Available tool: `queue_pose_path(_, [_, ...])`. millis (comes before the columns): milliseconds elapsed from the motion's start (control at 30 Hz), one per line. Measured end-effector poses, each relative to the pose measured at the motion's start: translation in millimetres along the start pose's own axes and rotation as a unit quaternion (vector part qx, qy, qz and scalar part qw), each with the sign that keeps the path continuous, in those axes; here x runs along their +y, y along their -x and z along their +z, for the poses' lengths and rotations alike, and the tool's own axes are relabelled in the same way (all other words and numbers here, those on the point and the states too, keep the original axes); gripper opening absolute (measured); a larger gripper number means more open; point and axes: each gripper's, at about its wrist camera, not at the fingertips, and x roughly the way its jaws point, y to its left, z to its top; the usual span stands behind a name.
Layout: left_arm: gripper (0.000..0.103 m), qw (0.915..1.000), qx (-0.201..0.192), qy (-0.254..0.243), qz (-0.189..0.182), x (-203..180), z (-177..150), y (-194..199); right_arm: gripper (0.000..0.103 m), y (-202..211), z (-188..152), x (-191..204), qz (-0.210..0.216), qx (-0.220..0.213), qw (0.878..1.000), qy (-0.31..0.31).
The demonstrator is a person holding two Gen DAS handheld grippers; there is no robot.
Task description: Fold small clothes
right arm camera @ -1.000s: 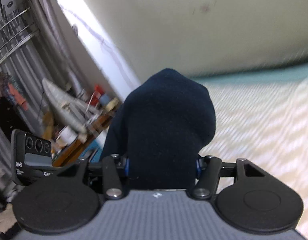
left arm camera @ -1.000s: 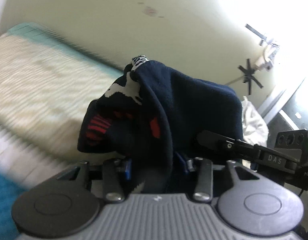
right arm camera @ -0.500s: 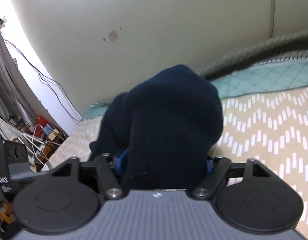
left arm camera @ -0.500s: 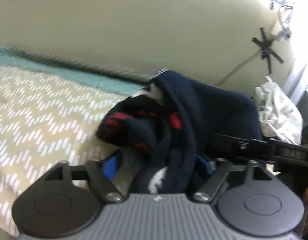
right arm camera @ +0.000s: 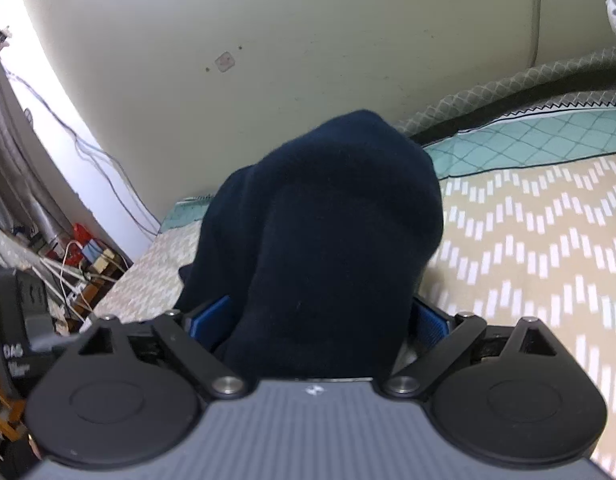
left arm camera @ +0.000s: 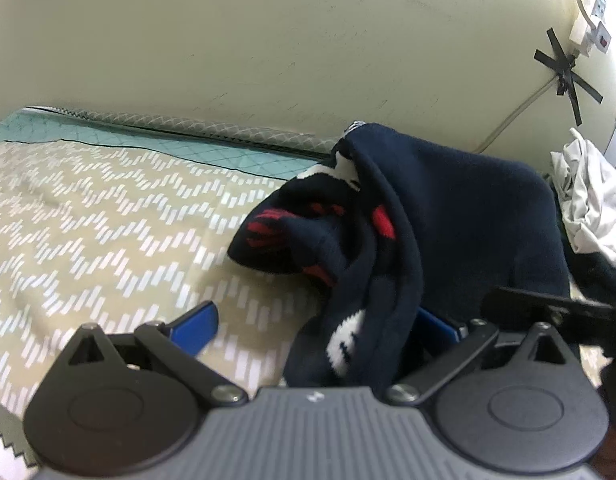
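On the zigzag-patterned bed [left arm camera: 108,216], a navy sock [left arm camera: 447,216] with red and white pattern lies bunched beside the wall [left arm camera: 308,48] as the left tool [left arm camera: 319,328] and right tool [right arm camera: 319,316] both spread their jaws, cloth between them but apparently unclamped. Fabric draped over the jaws could snag and undo the fold. Its long axis is unclear; the cuff seems to point at the wall.

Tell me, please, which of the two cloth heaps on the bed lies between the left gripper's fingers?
The navy garment with red and white pattern; the white crumpled cloth lies farther right, clear of the opening left gripper.
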Motion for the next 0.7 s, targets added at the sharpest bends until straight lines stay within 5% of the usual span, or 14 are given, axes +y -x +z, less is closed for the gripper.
queue_pose_path(700, [0.103, 0.9998, -0.001, -0.007, 0.018, 0.2, -19.7, 20.5, 0.097, 32.6, -28.7, 3.8, -0.006, -0.023, 1.000, 0.013])
